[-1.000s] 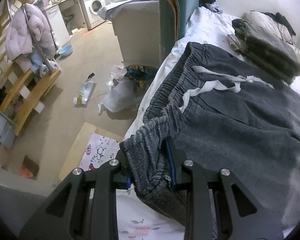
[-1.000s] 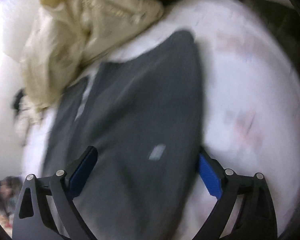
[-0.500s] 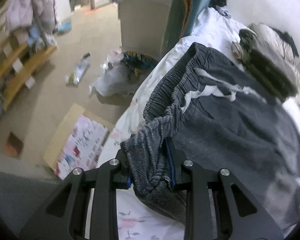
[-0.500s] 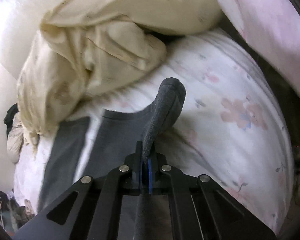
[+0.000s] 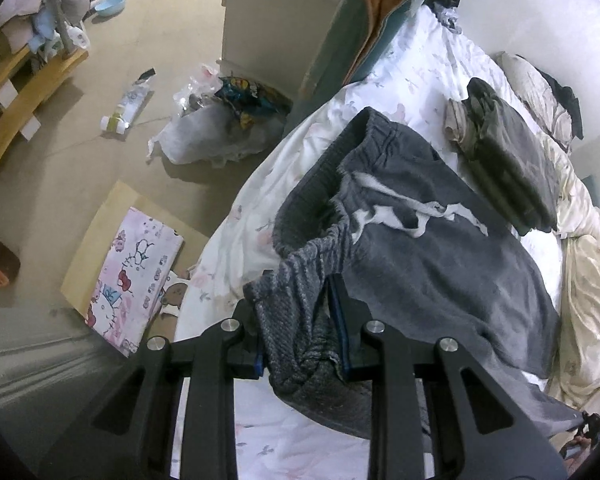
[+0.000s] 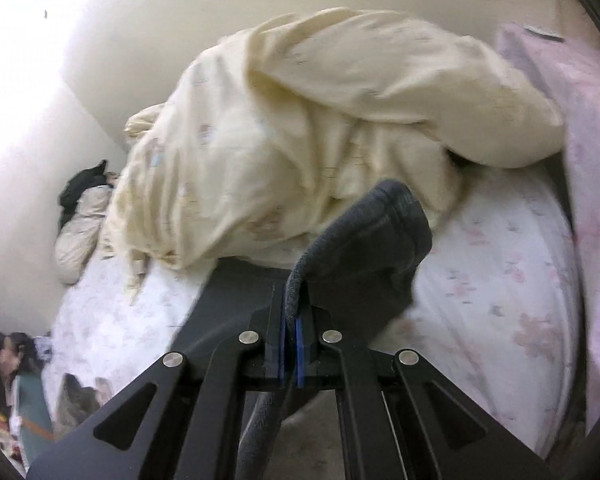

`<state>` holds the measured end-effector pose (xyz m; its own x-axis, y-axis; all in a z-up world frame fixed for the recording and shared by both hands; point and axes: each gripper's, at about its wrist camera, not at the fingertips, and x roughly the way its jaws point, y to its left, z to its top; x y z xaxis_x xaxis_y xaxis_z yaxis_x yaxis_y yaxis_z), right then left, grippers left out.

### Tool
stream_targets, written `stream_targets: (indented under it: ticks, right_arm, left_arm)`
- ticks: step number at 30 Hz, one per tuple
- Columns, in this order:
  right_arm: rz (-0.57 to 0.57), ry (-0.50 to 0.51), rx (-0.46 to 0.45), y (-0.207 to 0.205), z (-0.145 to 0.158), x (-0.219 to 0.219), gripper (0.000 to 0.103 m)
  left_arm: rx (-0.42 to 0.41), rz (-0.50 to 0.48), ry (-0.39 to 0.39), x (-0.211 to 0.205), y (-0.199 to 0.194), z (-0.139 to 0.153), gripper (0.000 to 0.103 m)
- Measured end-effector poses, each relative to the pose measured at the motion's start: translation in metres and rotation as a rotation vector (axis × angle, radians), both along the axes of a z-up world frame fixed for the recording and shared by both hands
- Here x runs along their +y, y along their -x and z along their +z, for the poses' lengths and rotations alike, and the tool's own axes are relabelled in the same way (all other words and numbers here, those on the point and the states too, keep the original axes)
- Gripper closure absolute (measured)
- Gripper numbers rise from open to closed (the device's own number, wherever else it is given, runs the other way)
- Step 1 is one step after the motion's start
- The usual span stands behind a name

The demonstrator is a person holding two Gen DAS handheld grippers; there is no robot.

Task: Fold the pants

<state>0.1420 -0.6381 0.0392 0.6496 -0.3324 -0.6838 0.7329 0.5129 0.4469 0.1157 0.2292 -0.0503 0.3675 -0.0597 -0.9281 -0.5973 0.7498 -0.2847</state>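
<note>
Step in hand: lifting both ends of the sweatpants (image 5: pixel 440 256) off the bed (image 5: pixel 432 64).
Left gripper (image 5: pixel 298 334) clamps the waistband (image 5: pixel 300 280); right gripper (image 6: pixel 290 330) pinches the cuff (image 6: pixel 380 232). Next: bring the ends together.

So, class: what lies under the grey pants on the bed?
Under the grey pants the white floral bedsheet shows around their edges. Anything directly beneath the cloth is covered and cannot be seen.

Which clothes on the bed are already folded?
The dark olive stack near the pillow: flat, squared layers. The grey pants lie spread open, drawstring loose, waistband pinched in the left hand-held gripper.
</note>
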Motion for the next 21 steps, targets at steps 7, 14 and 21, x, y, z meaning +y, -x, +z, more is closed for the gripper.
stream_targets:
  ticks: [7, 14, 21]
  right_arm:
    - [0.138, 0.103, 0.040, -0.076, 0.014, 0.014, 0.100]
    - [0.243, 0.197, 0.195, -0.187, -0.015, 0.022, 0.100]
    - [0.350, 0.323, 0.383, -0.310, -0.078, 0.051, 0.100]
  left_arm:
    - [0.043, -0.078, -0.019, 0.003, -0.052, 0.010, 0.081]
    - [0.075, -0.164, -0.120, -0.002, -0.153, 0.012, 0.081]
    - [0.199, -0.280, -0.297, -0.014, -0.260, -0.040, 0.080]
